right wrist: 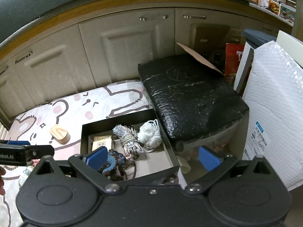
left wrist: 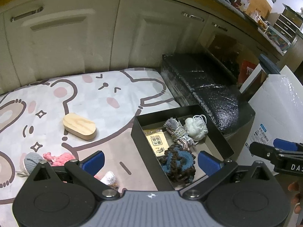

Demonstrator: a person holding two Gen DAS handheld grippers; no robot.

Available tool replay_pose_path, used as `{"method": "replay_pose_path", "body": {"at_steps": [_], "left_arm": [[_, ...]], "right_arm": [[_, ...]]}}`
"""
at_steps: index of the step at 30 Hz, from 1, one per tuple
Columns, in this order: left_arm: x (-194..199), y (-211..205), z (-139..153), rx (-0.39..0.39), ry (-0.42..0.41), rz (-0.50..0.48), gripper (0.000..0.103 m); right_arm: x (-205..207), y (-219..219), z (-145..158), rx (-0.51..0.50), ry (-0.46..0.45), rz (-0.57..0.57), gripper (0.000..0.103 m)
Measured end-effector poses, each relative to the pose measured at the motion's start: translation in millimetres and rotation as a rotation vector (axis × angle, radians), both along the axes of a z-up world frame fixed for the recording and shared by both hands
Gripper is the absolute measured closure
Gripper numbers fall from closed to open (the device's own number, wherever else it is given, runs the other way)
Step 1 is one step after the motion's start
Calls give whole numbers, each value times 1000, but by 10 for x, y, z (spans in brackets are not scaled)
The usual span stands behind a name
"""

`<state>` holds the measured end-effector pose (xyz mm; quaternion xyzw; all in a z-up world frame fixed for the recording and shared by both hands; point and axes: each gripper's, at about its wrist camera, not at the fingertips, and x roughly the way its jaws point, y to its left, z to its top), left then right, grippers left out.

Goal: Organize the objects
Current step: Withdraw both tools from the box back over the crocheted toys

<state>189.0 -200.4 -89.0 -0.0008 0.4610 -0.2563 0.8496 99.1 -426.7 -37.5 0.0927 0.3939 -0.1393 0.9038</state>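
Both tongs spread wide, empty. Left gripper (left wrist: 150, 160) poised over the black box (left wrist: 138, 132) near wall; right gripper (right wrist: 152, 157) above the same box. Inside already: brown-blue knit piece (left wrist: 178, 162), grey tassel bundle (left wrist: 178, 132), white yarn ball (left wrist: 196, 128), tan card packet (left wrist: 156, 141). Wooden block (left wrist: 79, 126) at ten o'clock from box, on cartoon sheet (left wrist: 113, 98). Pink yarn (left wrist: 60, 158), grey knit item (left wrist: 32, 161) at nine o'clock. Probably awaiting collection.

black hand-held gripper (left wrist: 150, 159), blue pads (left wrist: 207, 162), perhaps rubber
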Motion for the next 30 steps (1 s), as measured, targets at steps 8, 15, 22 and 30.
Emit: {"method": "replay_pose_path", "body": {"at_steps": [8, 15, 22, 30], "left_arm": [[68, 194, 15, 10, -2, 54, 0], [132, 389, 9, 44, -3, 99, 0], [200, 629, 32, 50, -5, 143, 0], [306, 975, 94, 65, -29, 204, 0]], "right_arm": [[73, 111, 12, 9, -1, 16, 0], [227, 295, -37, 22, 0, 55, 0], [417, 527, -122, 41, 2, 106, 0], [609, 797, -169, 55, -2, 164, 0]]}}
